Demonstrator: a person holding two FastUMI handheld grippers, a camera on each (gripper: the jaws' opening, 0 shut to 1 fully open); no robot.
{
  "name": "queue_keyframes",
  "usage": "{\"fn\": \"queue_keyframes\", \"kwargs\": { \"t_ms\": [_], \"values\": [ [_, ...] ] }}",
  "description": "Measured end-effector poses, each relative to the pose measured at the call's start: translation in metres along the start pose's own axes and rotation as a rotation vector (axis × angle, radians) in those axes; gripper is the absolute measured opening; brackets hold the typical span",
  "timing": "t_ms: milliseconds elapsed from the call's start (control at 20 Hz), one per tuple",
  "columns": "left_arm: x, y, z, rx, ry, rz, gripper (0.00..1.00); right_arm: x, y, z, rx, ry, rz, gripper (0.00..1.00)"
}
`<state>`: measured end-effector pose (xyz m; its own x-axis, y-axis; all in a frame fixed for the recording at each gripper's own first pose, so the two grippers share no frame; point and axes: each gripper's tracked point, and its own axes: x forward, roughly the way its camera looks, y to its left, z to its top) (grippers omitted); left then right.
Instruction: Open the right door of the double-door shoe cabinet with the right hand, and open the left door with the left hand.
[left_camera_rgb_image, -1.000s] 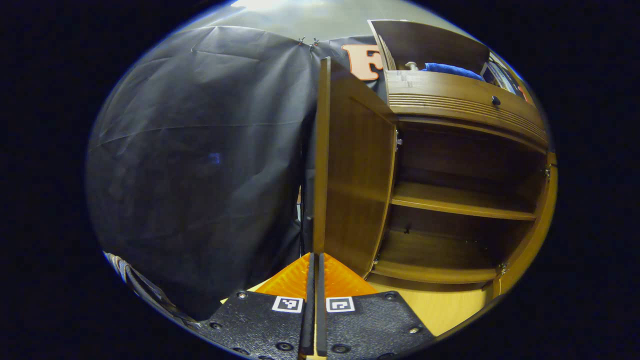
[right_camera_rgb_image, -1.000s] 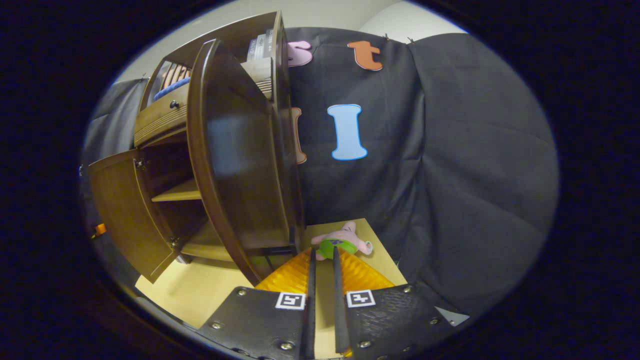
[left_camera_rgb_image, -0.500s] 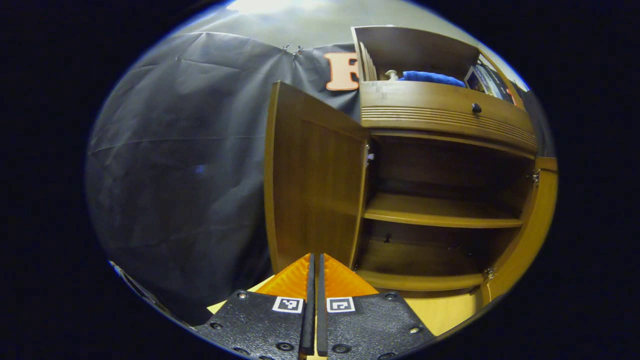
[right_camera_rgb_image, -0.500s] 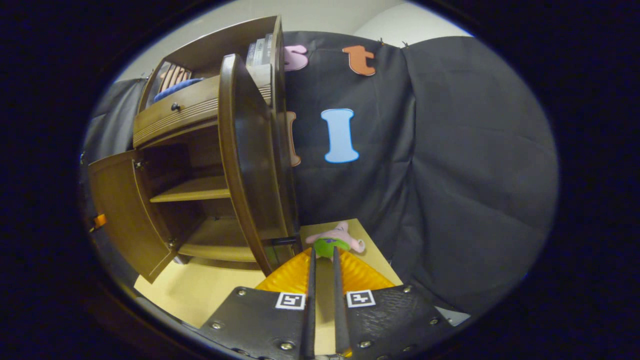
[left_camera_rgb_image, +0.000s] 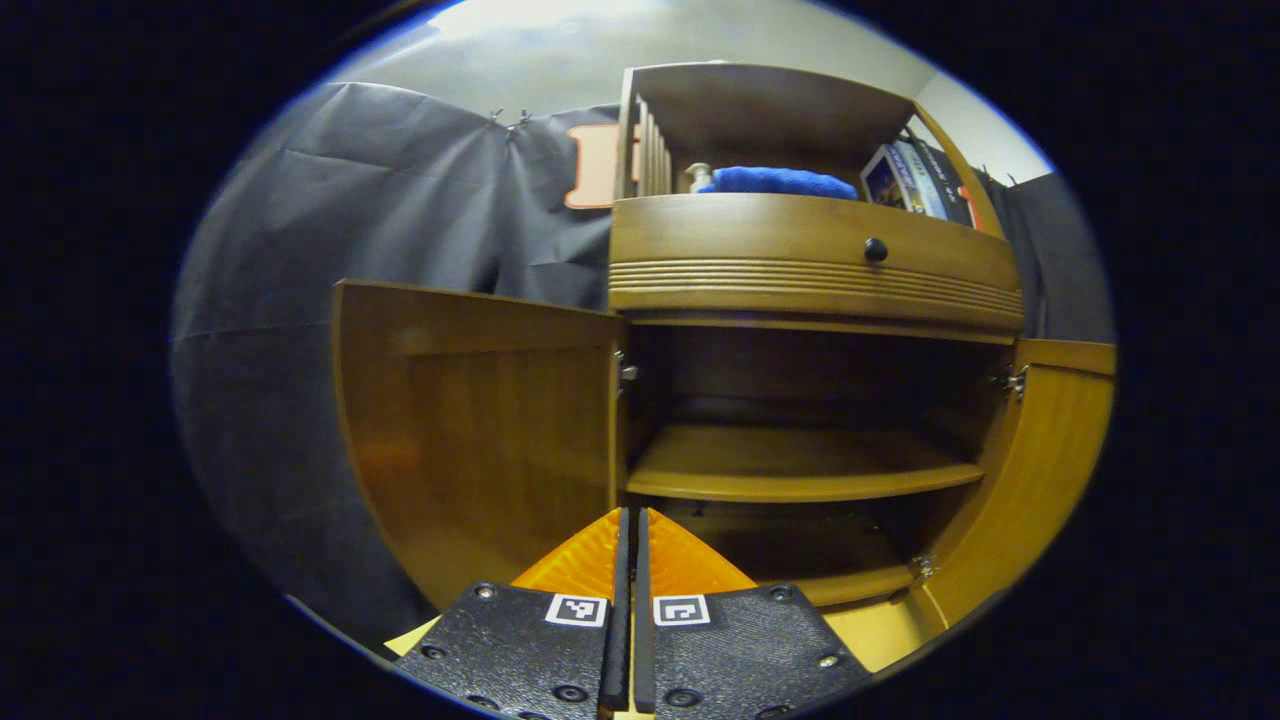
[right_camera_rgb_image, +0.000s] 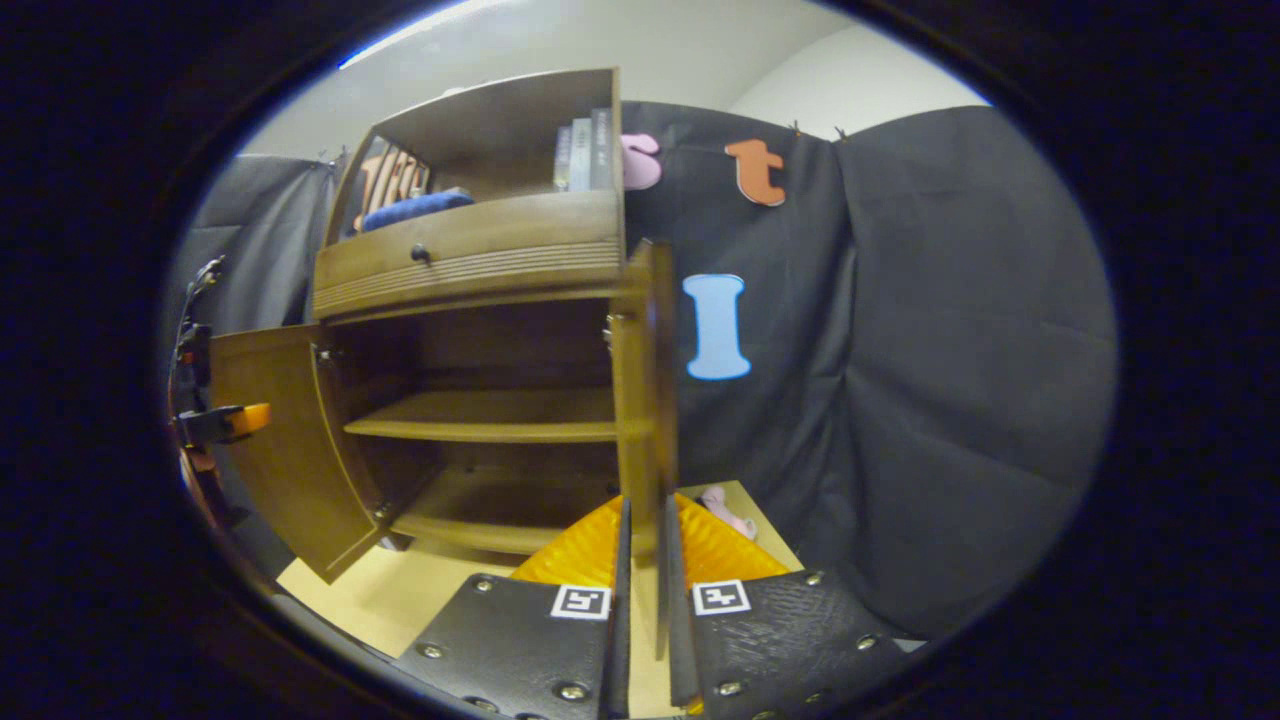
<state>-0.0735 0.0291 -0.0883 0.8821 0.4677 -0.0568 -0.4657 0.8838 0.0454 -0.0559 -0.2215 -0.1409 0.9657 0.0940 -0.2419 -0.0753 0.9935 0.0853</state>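
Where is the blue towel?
In the left gripper view the blue towel lies in the cabinet's open top shelf, above the drawer, left of the books. The right gripper view shows it top left.

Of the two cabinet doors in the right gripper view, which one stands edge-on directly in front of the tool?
The right door: only its thin edge shows, just above the right tool. The left door shows its broad inner face, off to the side.

Staged recording booth w/ home-style props — black cloth wall (right_camera_rgb_image: 950, 350) hung behind a wooden shoe cabinet (left_camera_rgb_image: 810, 270), books (left_camera_rgb_image: 905, 180) and a blue towel (left_camera_rgb_image: 775, 181) on top, plush toy (right_camera_rgb_image: 725, 508) nearby.
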Motion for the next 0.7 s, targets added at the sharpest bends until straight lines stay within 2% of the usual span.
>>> {"fn": "queue_keyframes", "kwargs": {
  "t_ms": [100, 250, 300, 400, 450, 500, 650, 700],
  "values": [
    [0.001, -0.024, 0.012, -0.029, -0.01, -0.06, 0.03, -0.003, 0.015, 0.009, -0.004, -0.028, 0.036, 0.16],
    [0.003, -0.051, 0.031, -0.034, -0.024, -0.136, 0.03, 0.006, 0.036, 0.023, -0.002, -0.061, 0.064, 0.16],
    [0.003, -0.06, 0.036, -0.04, -0.022, -0.165, 0.0, 0.009, 0.041, 0.027, 0.003, -0.065, 0.069, 0.16],
    [0.003, -0.078, 0.051, -0.057, -0.035, -0.219, 0.03, 0.014, 0.053, 0.039, 0.007, -0.09, 0.086, 0.16],
    [0.003, -0.085, 0.057, -0.061, -0.04, -0.237, 0.0, 0.014, 0.058, 0.043, 0.005, -0.103, 0.092, 0.16],
    [0.005, -0.09, 0.062, -0.063, -0.042, -0.252, 0.03, 0.017, 0.064, 0.05, -0.002, -0.115, 0.098, 0.16],
    [0.004, -0.102, 0.076, -0.063, -0.041, -0.285, 0.03, 0.035, 0.084, 0.071, -0.026, -0.125, 0.107, 0.16],
    [0.003, -0.106, 0.082, -0.063, -0.048, -0.298, 0.0, 0.039, 0.092, 0.08, -0.027, -0.132, 0.116, 0.16]
  ]
}}
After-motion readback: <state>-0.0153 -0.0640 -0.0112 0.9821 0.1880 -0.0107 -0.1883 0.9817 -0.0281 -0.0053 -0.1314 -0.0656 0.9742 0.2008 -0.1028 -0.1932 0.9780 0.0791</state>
